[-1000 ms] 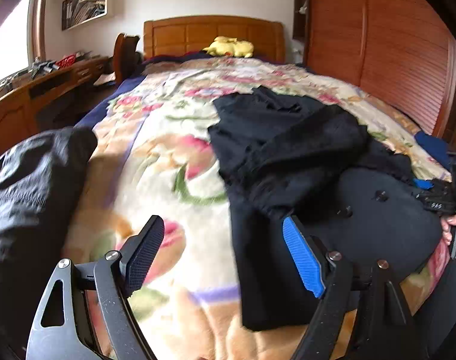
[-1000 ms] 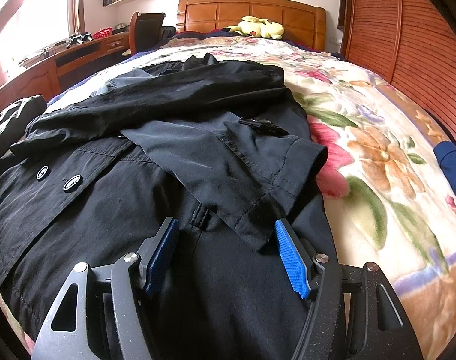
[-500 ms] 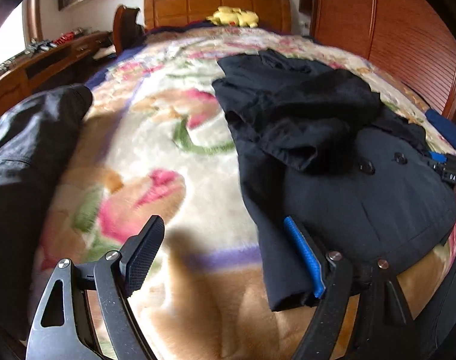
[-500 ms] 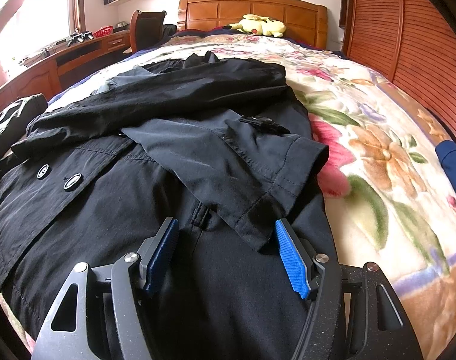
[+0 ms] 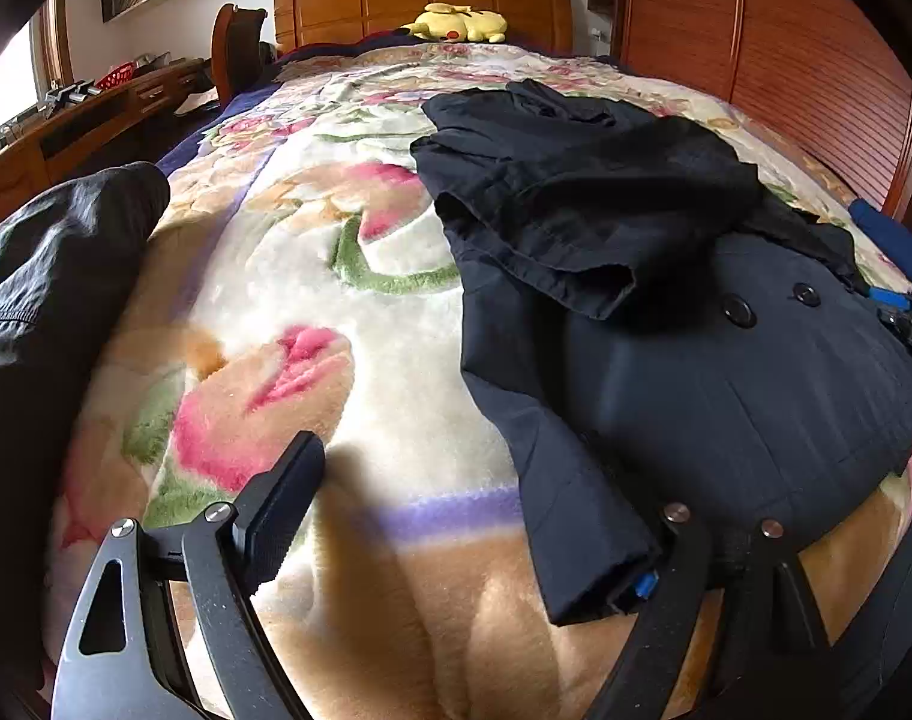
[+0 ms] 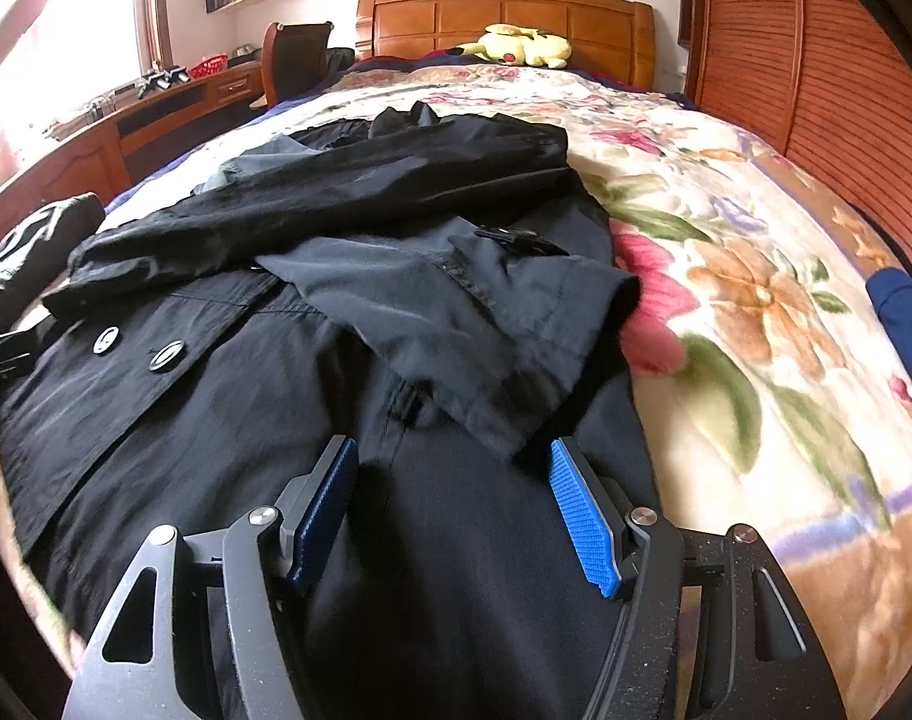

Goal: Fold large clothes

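Floral fleece blanket point(image 5: 336, 312) across the wooden bed, black double-breasted coat point(image 6: 312, 360) spread flat on it, sleeves folded over the chest. Left gripper point(image 5: 474, 540) spread wide at the coat's near hem corner, one finger hidden under cloth. Right gripper point(image 6: 450, 510) gaping open above the coat's lower front, gripping nothing.

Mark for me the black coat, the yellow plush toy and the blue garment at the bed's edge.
black coat point(image 6: 228, 396), right wrist view, on the front panel below the two buttons.
yellow plush toy point(image 6: 525, 45), right wrist view, on its body by the headboard.
blue garment point(image 6: 903, 315), right wrist view, on its visible folded end.
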`<state>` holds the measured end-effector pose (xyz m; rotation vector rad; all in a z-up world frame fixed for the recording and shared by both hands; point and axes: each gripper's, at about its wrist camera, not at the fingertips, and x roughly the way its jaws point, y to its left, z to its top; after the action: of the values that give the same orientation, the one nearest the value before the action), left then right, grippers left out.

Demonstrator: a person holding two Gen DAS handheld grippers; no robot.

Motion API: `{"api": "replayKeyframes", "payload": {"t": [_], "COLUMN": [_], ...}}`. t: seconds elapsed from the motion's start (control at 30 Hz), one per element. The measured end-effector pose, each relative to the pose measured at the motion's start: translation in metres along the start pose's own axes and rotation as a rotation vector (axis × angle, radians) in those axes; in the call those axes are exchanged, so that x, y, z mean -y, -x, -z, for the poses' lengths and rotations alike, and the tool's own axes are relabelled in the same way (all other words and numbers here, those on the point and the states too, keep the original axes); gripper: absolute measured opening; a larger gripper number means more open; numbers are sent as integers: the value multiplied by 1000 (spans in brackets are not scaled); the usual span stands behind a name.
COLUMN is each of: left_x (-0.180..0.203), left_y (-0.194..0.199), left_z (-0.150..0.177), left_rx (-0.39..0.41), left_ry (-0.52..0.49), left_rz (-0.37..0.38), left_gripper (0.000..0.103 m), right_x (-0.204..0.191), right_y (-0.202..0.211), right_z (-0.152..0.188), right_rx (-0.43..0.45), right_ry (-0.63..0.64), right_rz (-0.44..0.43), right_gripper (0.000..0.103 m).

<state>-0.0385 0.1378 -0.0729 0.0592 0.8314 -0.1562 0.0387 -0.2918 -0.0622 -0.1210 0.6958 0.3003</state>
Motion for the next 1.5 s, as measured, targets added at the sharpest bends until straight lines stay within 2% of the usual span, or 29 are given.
{"api": "replayKeyframes", "payload": {"t": [0.3,0.5,0.7,0.77,0.87,0.93,1.0,1.03,1.23,1.5], "left_x": [0,4,9,13,14,16,20,22,31,36], "left_y": [6,14,18,19,18,18,21,23,51,105], "left_z": [1,4,5,5,6,6,6,6,3,-3], "left_rx": [17,47,53,53,51,45,49,55,128,262], "left_ry": [-17,-21,-32,-41,-41,-40,-43,-50,-65,-66], "left_rz": [12,39,58,55,70,95,99,93,100,100], "left_gripper": [85,64,45,42,34,20,13,10,6,5], "right_x": [28,30,28,28,29,29,27,25,23,21], "right_y": [44,46,46,44,40,40,44,46,64,122], "right_z": [21,29,30,30,30,30,30,30,29,28], "right_rx": [7,-27,-40,-44,-51,-50,-40,-30,26,168], "right_ry": [-16,-39,-32,-27,-28,-21,-6,6,9,7], "right_rz": [106,78,20,14,-11,-35,-60,-55,-48,-76], "right_gripper": [68,67,56,53,47,38,15,14,8,7]}}
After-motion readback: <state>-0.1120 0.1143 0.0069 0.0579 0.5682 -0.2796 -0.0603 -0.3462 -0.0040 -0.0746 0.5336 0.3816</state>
